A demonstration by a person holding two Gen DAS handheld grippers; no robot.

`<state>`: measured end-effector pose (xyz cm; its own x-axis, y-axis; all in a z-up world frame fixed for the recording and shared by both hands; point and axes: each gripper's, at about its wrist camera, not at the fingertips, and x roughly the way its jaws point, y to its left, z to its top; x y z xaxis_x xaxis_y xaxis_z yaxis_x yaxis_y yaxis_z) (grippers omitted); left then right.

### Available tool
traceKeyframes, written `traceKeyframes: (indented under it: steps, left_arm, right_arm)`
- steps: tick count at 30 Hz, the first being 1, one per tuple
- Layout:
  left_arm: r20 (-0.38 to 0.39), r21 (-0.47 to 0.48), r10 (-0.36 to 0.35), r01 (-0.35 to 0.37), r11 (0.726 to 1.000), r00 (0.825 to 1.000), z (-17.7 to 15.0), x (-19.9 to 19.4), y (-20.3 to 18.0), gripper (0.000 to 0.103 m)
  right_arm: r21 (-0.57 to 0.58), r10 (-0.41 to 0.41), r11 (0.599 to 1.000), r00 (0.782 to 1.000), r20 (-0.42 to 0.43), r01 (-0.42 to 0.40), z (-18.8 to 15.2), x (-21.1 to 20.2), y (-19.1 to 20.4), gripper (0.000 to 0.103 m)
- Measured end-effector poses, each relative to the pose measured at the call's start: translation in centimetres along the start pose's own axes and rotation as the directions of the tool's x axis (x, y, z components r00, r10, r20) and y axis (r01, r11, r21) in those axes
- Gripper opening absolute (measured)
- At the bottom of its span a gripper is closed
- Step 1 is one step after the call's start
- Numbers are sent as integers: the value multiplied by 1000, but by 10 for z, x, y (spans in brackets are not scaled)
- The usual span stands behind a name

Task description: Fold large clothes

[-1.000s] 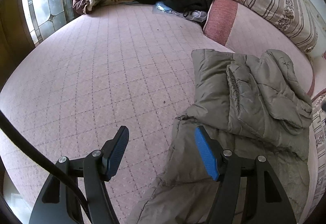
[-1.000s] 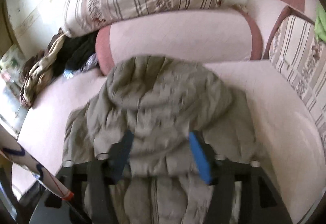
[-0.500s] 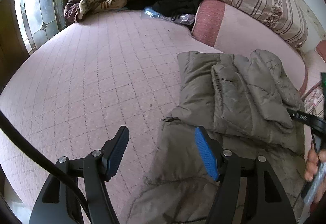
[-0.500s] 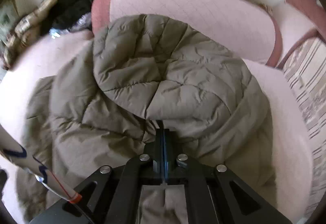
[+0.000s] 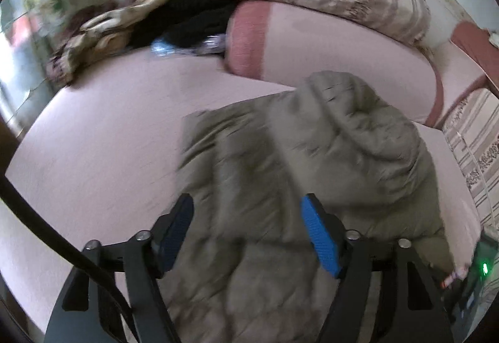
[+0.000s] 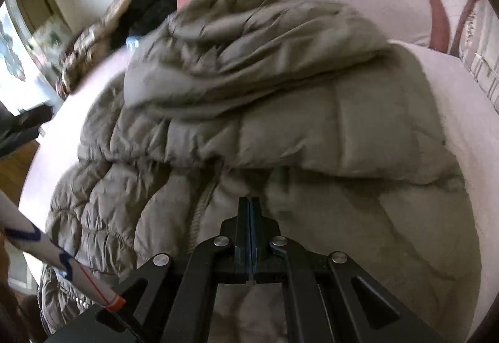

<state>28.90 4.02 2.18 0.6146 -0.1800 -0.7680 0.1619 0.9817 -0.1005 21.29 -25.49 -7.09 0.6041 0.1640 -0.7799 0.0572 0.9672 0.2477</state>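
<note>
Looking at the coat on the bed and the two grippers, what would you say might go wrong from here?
1. The right gripper has its jaws together low on the puffy coat; whether it pinches fabric is unclear, so a lift may bring nothing or slip.
2. The left gripper hovers over the coat with its jaws opening and nothing between them; a lift now leaves one side hanging and the fold undone.
3. The folded-over top looks loose and may flop open.

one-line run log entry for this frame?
task: fold jacket | left gripper: jaws opening, over jacket, nothing gripped | right gripper: shut, tips at jacket, hold unclear | jacket: partly folded on bed
</note>
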Motion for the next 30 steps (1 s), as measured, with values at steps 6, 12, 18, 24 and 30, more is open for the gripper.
traceKeyframes:
  steps: [6,12,18,24,30]
  left_arm:
    - [-130,-117,-132,117,986,983,36,68,-10,74]
    - [-216,-180,-290,253,951,932,40,114,-26,77]
    - [-296,-86,-228,212,973,928,26,109,-61,20]
    - [-248,-86,-251,236,968,936,-8,55,-48,17]
    - [-322,-115,-174,143,983,931,-39,85,-43,19]
  right_arm:
    - [208,54,973,978,201,-97,35,-31,-57,74]
    - [330,157,921,972,176,-209,65,4,-78,74]
    - [284,172,936,973,153,-210,72,24,-57,13]
    - [245,192,946,976,102,-211,55,3,-38,9]
    - [196,126,973,992,1,-124,13,1,-15,9]
